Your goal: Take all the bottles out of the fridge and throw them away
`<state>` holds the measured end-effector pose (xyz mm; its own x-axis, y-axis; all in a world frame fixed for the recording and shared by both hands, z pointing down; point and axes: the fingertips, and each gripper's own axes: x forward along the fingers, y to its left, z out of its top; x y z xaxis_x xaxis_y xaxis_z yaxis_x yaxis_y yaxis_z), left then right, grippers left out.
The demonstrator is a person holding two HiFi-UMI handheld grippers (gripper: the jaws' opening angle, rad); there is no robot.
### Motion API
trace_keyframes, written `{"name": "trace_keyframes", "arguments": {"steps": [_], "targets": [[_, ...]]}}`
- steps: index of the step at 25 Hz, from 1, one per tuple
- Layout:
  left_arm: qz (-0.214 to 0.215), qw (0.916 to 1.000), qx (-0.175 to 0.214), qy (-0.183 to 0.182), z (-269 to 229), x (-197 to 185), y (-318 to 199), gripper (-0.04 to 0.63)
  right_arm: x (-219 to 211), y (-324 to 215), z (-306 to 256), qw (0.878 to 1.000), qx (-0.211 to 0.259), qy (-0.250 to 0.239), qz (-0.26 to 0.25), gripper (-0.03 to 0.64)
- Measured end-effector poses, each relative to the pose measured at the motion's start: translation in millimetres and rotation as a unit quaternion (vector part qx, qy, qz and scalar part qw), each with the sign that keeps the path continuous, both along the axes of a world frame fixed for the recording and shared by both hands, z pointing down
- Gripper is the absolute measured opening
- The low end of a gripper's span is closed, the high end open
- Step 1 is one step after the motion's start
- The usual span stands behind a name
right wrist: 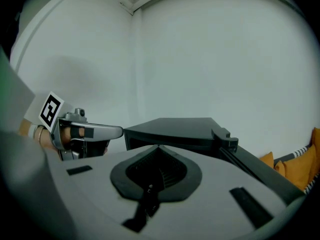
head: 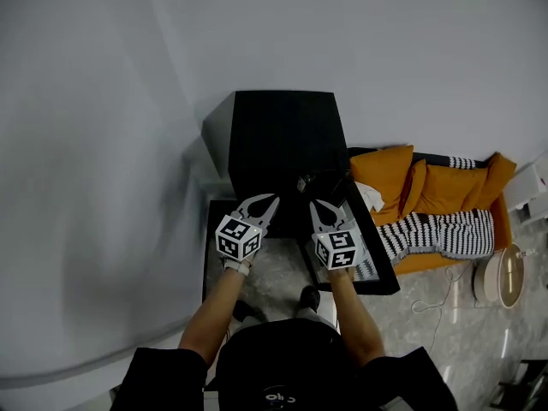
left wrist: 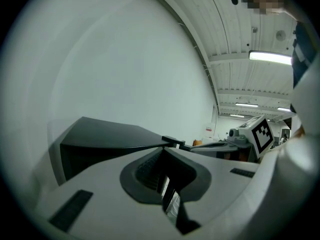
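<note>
Near: left gripper point(head: 274, 199) and right gripper point(head: 313, 204), grey moulded plastic, ribbed dark pads; both tongs pressed together, nothing between. Just beyond tips: fridge point(head: 282, 131), matte black box, flat top; door point(head: 381, 272) swung open at right; interior hidden. Far right: orange sofa point(head: 445, 187), black-and-white striped cushion point(head: 445, 234). Far: plain white wall point(head: 128, 144).

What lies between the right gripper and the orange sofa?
The open black fridge door lies between the right gripper and the orange sofa, as the head view shows.
</note>
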<state>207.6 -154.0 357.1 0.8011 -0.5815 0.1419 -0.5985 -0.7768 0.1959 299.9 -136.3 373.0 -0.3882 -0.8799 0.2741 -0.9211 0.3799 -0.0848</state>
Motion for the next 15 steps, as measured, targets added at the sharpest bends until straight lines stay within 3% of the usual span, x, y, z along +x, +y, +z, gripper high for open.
{"name": "trace_keyframes", "arguments": {"steps": [15], "targets": [[0.005,0.9999,-0.001,-0.014,14.3,6.9,2.1,0.006,9.1,-5.3,18.8,1.000,-0.012,0.010,0.018,0.008]]}}
